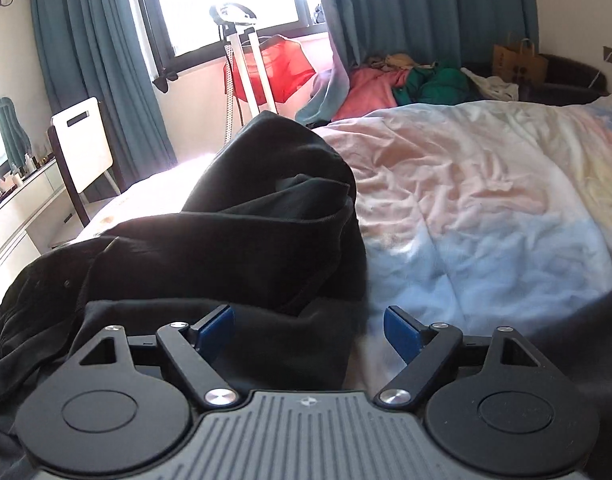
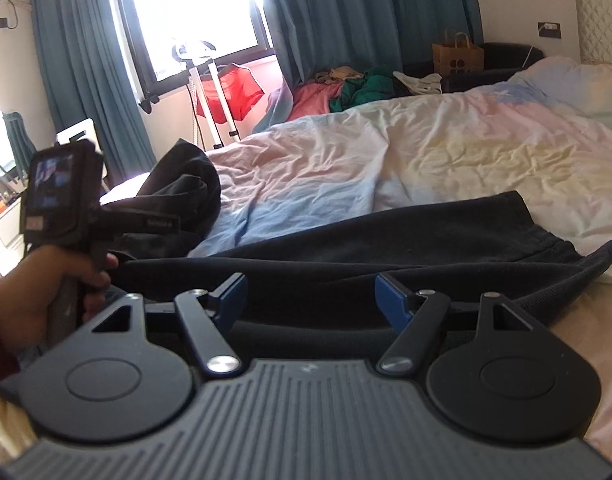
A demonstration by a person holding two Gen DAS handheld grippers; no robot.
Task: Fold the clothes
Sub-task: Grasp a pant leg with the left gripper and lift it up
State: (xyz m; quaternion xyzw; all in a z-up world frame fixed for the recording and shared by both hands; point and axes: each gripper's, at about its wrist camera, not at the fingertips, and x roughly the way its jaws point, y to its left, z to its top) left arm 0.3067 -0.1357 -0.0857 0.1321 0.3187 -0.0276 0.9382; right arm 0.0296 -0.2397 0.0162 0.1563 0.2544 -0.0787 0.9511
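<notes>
On the bed, a rumpled pastel duvet carries black clothes bunched at its left side. Behind stand a steamer with a red garment, teal curtains, a clothes pile and a paper bag. The left gripper is spread wide, holding nothing, its left pad over the black cloth. The right gripper is equally spread over a flat black garment. Only the right view shows the hand gripping the left tool's handle, and a headboard.
</notes>
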